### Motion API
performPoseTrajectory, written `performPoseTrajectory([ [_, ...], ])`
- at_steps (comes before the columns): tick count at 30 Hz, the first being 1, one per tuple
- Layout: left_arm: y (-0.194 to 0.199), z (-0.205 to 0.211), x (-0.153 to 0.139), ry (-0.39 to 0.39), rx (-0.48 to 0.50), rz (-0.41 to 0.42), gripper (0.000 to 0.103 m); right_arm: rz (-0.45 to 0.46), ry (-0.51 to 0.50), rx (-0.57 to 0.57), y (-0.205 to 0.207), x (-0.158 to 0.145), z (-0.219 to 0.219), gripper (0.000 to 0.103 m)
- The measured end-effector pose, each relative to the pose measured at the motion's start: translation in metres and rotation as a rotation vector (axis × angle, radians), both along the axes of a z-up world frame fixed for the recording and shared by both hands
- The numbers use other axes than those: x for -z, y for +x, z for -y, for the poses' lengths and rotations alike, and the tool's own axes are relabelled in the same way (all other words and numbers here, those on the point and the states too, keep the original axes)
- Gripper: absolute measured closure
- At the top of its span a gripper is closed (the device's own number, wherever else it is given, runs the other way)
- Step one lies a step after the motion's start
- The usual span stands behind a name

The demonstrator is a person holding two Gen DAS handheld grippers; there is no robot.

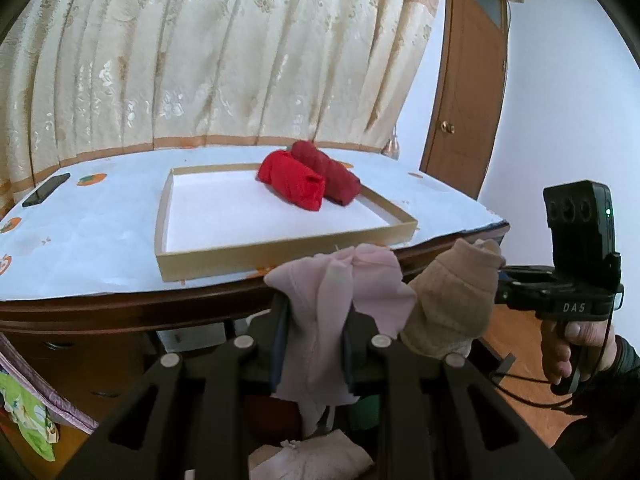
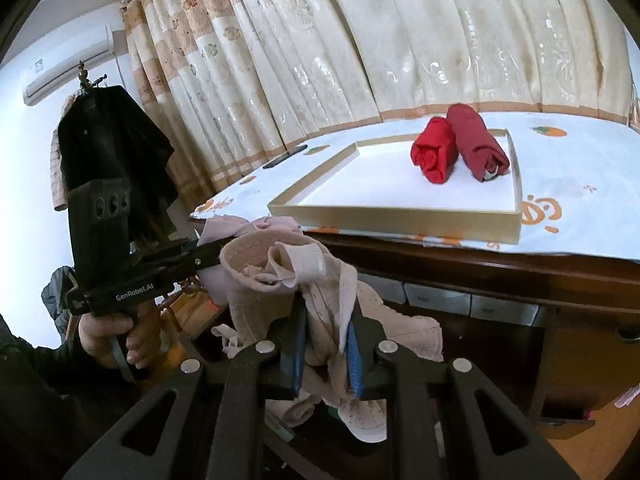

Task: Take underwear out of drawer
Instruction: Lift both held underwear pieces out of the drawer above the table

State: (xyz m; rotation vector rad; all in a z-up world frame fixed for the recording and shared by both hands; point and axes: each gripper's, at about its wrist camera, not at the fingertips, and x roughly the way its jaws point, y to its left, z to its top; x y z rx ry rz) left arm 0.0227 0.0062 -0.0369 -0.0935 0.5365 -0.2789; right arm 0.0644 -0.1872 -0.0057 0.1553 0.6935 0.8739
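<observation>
The pink underwear point(image 1: 320, 320) hangs pinched in the left gripper point(image 1: 312, 344), the beige underwear point(image 2: 324, 312) in the right gripper point(image 2: 326, 344) — both below the table point(image 1: 80, 240) edge. On it, the tray point(image 1: 280, 248) holds two red rolls point(image 1: 296, 180).

Tray mostly free ahead of me.
White tray point(image 1: 280, 236) floor open at frame centre; red rolls point(image 1: 294, 184) block its far right corner.

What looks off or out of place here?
Little stands out. The tray pokes slightly past the table edge. The pink underwear in the left gripper and the beige underwear in the right gripper hang loose and bunched, unlike the two neat red rolls in the tray.
</observation>
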Motion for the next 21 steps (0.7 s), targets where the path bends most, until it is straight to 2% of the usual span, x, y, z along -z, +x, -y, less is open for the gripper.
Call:
performPoseTrajectory([
  [21, -0.006, -0.001, -0.019, -0.025, -0.041, 0.093, 0.082, 0.057, 0.069, 0.011, 0.005, -0.029, -0.001, 0.084],
])
